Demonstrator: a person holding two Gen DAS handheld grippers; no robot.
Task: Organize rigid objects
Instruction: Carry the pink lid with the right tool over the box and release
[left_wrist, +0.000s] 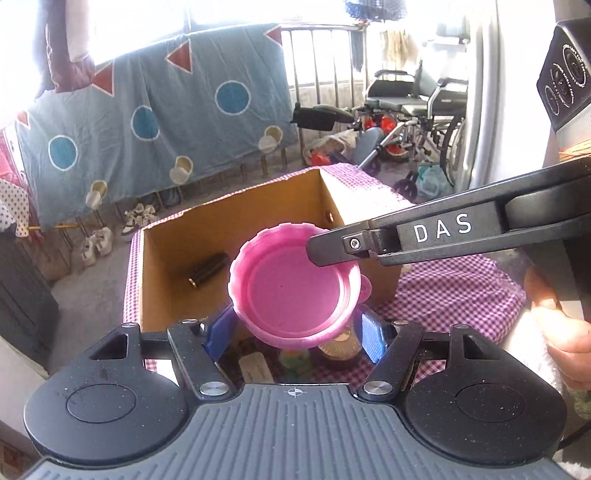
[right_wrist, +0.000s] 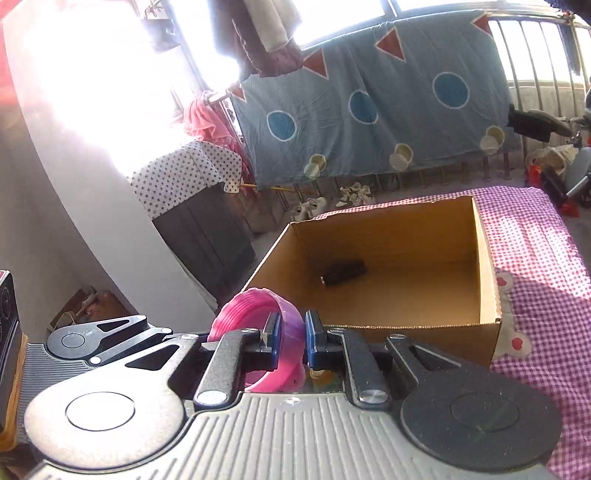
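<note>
A pink plastic lid (left_wrist: 291, 284) with a ribbed rim sits between the blue pads (left_wrist: 371, 334) of my left gripper (left_wrist: 295, 328), which grips it by its sides. My right gripper (right_wrist: 290, 341) is shut on the same lid's wall (right_wrist: 291, 325); its black finger (left_wrist: 332, 247) reaches in from the right in the left wrist view. Both hold the lid in front of an open cardboard box (left_wrist: 236, 218), which also shows in the right wrist view (right_wrist: 413, 236). A dark cylinder (left_wrist: 208, 271) lies on the box floor, also seen from the right wrist (right_wrist: 343, 273).
The box stands on a purple checked cloth (right_wrist: 543, 258). Under my left gripper lie small items, among them a jar (left_wrist: 340, 347). A blue sheet (left_wrist: 155, 122) hangs on a railing behind. A wheelchair (left_wrist: 417, 107) stands at the back right.
</note>
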